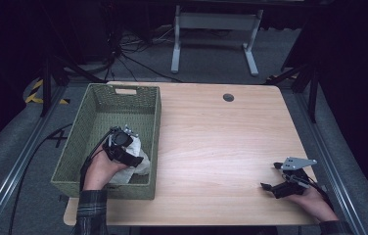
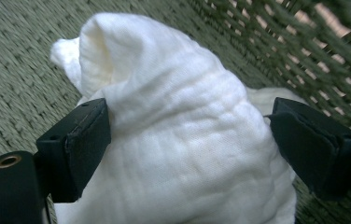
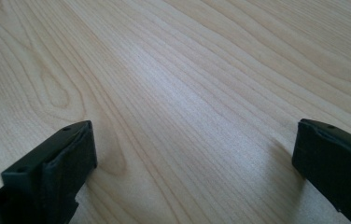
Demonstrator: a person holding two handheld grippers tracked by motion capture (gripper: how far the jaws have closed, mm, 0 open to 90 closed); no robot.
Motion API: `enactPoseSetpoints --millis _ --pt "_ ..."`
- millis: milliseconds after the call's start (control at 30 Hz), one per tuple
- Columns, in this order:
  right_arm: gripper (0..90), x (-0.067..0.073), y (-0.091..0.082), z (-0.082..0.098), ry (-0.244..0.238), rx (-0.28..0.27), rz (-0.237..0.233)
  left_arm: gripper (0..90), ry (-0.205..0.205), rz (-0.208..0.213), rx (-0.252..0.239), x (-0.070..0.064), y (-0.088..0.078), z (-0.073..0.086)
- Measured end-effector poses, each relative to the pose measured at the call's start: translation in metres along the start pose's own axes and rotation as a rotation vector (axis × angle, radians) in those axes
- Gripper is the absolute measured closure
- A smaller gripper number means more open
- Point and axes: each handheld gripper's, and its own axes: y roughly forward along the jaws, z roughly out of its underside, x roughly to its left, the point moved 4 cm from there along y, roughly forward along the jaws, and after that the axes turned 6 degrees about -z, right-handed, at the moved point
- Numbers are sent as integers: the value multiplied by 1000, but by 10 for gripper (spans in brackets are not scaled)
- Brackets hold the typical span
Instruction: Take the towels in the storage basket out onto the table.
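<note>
A crumpled white cloth (image 1: 140,164) lies in the near right corner of a green woven basket (image 1: 156,122). My left gripper (image 1: 126,147) reaches down into the basket over the cloth. In the left gripper view the cloth (image 2: 183,140) bulges up between the wide-set jaws of this gripper (image 2: 187,107) and brushes the left pad (image 2: 82,140), without being squeezed. My right gripper (image 1: 269,175) rests low at the table's near right, jaws apart. In the right gripper view, bare wood (image 3: 187,84) lies between the jaws of my right gripper (image 3: 195,126).
The basket stands on the left part of the wooden table (image 1: 221,137), and its woven wall (image 2: 304,42) rises close beside the cloth. A round cable hole (image 1: 228,97) sits near the far edge. A white desk frame (image 1: 216,29) stands on the floor beyond.
</note>
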Motion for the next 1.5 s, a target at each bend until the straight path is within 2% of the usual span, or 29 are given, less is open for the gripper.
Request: enactPoseSetpoints --millis 233,333,533,633,700,767,867,1033,1100,1200,1267,1367,1500 --pt "0 0 0 0 0 0 0 125 -10 -7 73 -2 13 4" --pt "0 0 0 0 0 0 0 124 -21 5 110 -3 17 6" --pt "0 0 0 0 -1 0 -1 111 -14 -3 148 -5 23 8" --pt "0 0 0 0 -1 0 -1 123 11 -24 167 -7 26 9" --pt "0 0 0 0 -1 0 -1 129 12 -25 171 -7 25 9" --pt "0 0 0 0 -1 0 -1 172 1 -28 180 -7 25 9" --pt "0 0 0 0 -1 0 -1 277 4 -36 179 -7 22 9" --pt "1 0 0 0 0 0 -1 550 -33 -52 186 -4 16 10" --pt "0 0 0 0 0 0 -1 611 -55 -46 182 -3 15 9" --pt "1 0 0 0 0 -1 -1 644 -82 -31 166 -1 12 8" --pt "1 0 0 0 -1 -1 -1 654 -108 -19 139 0 9 8" --pt "1 0 0 0 0 -1 -1 661 -154 10 72 4 1 6" --pt "1 0 0 0 -1 -1 -1 662 -186 25 5 7 -7 4"
